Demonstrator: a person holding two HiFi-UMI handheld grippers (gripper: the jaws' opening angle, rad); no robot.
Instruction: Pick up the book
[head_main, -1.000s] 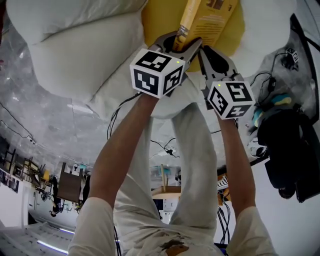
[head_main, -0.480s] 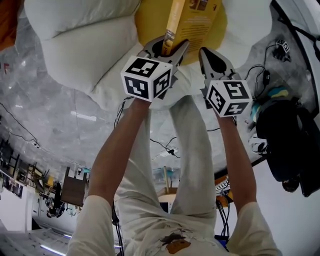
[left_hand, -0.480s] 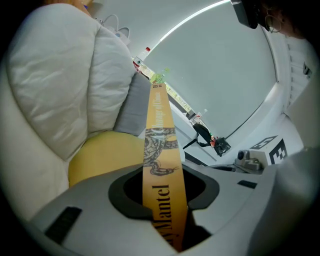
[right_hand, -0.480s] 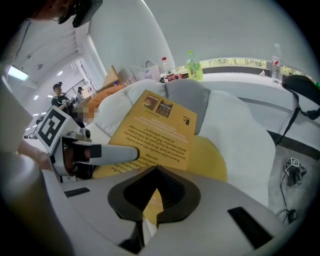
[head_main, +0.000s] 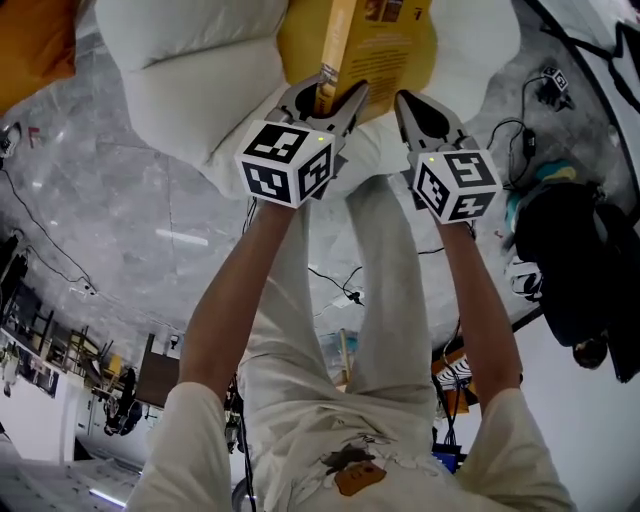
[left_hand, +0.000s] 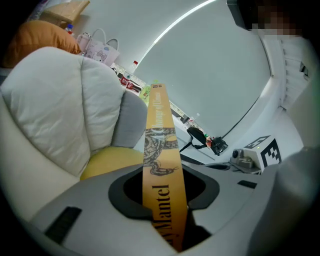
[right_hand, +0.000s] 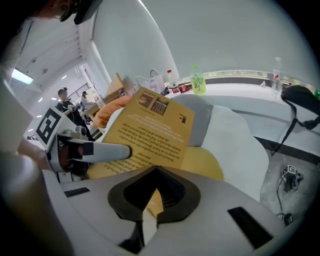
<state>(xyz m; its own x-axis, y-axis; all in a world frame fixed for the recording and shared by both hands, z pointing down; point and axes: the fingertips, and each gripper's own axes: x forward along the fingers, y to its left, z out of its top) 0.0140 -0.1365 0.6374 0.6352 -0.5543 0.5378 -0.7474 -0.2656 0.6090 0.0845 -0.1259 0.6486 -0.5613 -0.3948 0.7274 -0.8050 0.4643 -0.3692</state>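
The book (head_main: 385, 40) has a yellow cover and hangs lifted above the cushions. My left gripper (head_main: 325, 90) is shut on its spine, which runs up between the jaws as a yellow printed strip (left_hand: 159, 150) in the left gripper view. In that view my left gripper (left_hand: 165, 177) has a pad on each side of the spine. My right gripper (head_main: 408, 100) is at the book's lower right corner, jaws closed, with a thin yellow edge of the cover caught between them. In the right gripper view the back cover (right_hand: 150, 130) fills the space beyond my right gripper (right_hand: 155, 172).
White cushions (head_main: 190, 80) and a yellow cushion (right_hand: 205, 160) lie under the book. An orange cushion (head_main: 35, 40) is at the far left. A black bag (head_main: 580, 270) and cables (head_main: 330, 290) lie on the floor. Bottles (right_hand: 197, 80) stand on a ledge.
Both grippers have risen together with the book, which now hangs farther off the yellow cushion. The left grip on the spine is unchanged.
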